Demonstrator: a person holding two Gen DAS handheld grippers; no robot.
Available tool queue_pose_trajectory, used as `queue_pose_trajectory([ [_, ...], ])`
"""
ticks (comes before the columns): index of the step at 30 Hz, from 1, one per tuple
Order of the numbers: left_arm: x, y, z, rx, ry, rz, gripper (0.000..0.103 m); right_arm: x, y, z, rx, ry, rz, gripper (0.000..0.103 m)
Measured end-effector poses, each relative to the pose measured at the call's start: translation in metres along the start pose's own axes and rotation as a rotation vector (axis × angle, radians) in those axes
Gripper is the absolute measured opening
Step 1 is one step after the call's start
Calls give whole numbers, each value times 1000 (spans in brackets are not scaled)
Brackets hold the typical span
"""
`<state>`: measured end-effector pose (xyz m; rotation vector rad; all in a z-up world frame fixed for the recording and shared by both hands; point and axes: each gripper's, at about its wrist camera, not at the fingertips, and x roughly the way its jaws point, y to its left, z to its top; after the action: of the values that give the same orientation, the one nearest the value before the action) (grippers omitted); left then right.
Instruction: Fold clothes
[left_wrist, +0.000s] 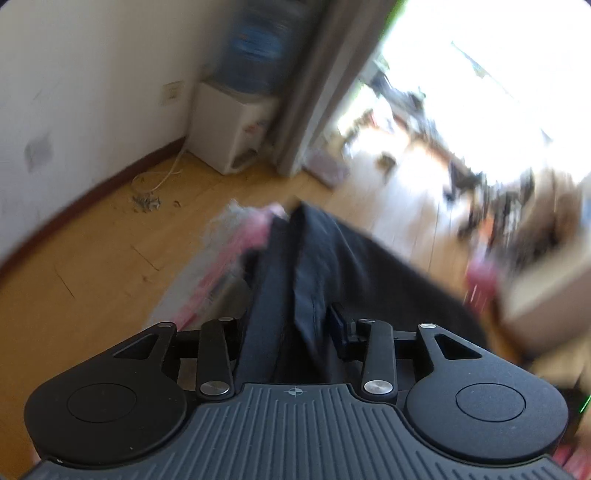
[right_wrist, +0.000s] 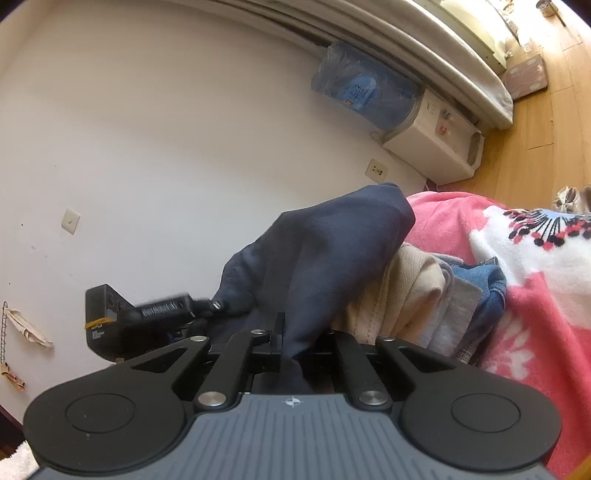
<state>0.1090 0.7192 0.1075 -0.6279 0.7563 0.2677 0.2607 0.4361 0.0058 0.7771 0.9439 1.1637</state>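
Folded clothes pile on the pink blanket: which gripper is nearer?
Right. The right gripper, shut on the navy garment, sits beside the pile. The left gripper is farther off, beyond the garment.

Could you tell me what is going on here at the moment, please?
A person is folding clothes with a handheld gripper in each hand. Both grippers have the same dark navy garment between their fingers. The right gripper is shut on it, beside a stack of folded clothes on a pink blanket. In the blurred left view, the cloth runs between the left gripper's fingers, which stand apart, so its grip looks loose. A water dispenser stands by the wall.
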Motion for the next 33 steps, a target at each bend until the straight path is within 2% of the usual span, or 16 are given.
queue_pose_trajectory([
  [5, -53, 18, -12, -109, -169, 78, 44, -1, 3, 9, 2, 43, -1, 11],
  [7, -77, 20, -29, -115, -204, 91, 50, -6, 6, 12, -13, 53, 5, 29],
  [8, -87, 21, -38, -123, -215, 94, 51, -10, 7, 12, -19, 56, 9, 35],
  [9, -95, 23, -48, -134, -219, 88, 52, -14, 9, 11, -26, 56, 9, 45],
  [13, -106, 29, -81, -162, -207, 58, 55, -28, 18, 5, -47, 71, 0, 47],
  [17, -88, 30, -95, -164, -172, 39, 62, -42, 14, -5, -28, 90, -13, 51],
  [19, -79, 32, -97, -174, -161, 31, 62, -46, 9, -12, -6, 111, -22, 55],
  [24, -62, 40, -94, -210, -153, 3, 62, -44, -3, -30, 54, 186, 12, 55],
  [27, -53, 40, -90, -222, -159, -22, 62, -44, 1, -40, 54, 220, 61, 53],
  [33, -39, 37, -86, -201, -105, -2, 62, -44, 6, -51, 38, 252, 92, 47],
])
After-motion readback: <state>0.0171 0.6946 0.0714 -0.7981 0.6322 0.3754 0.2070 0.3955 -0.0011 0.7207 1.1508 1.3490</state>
